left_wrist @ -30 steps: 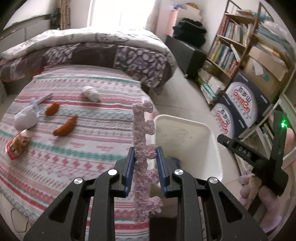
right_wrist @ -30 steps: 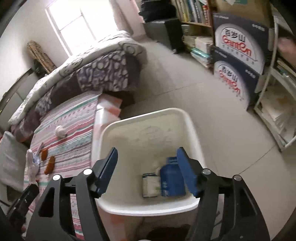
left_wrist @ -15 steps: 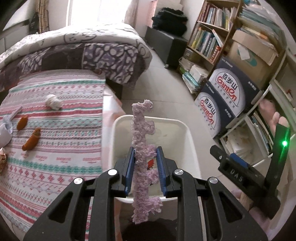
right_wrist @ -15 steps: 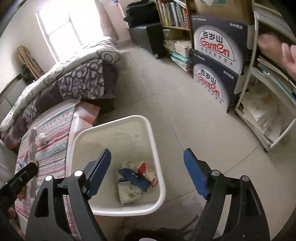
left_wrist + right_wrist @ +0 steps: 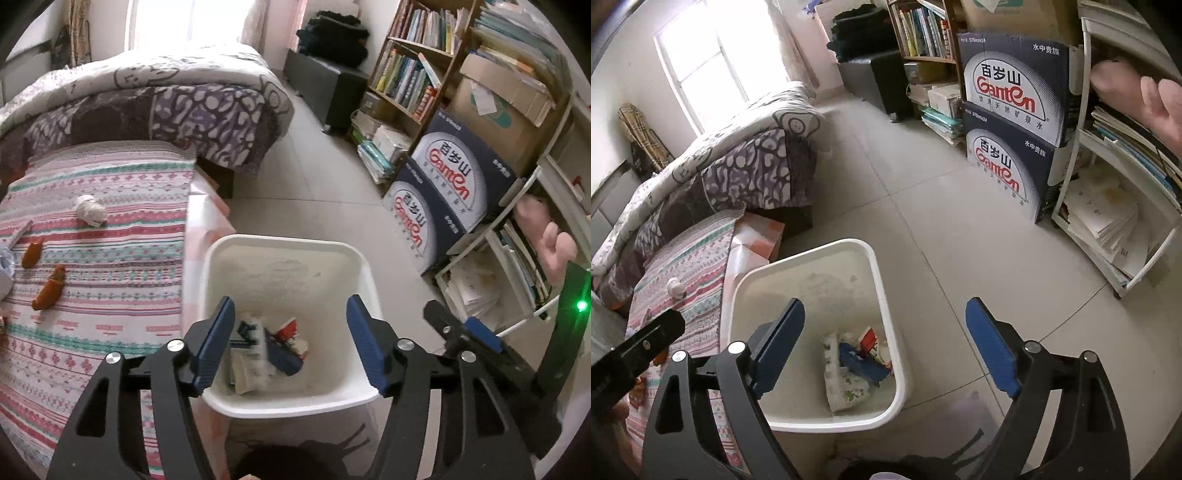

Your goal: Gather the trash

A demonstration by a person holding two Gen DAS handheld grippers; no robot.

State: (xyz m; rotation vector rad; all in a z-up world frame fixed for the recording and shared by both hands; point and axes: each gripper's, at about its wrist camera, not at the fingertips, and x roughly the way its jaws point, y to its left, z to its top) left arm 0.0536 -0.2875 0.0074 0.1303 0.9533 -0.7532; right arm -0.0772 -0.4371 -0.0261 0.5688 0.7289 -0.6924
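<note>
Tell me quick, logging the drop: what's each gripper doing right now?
Left gripper: jaws opening, empty, over the white bin.
Right gripper: jaws opening, empty.

trash lies in the bin, right of the bed.

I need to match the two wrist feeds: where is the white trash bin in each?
Left wrist: white trash bin sits at lower centre, right of the striped bedspread.
Right wrist: the bin sits lower left of centre.
Shared landmark: the stacked dark water boxes by the bookshelf.
</note>
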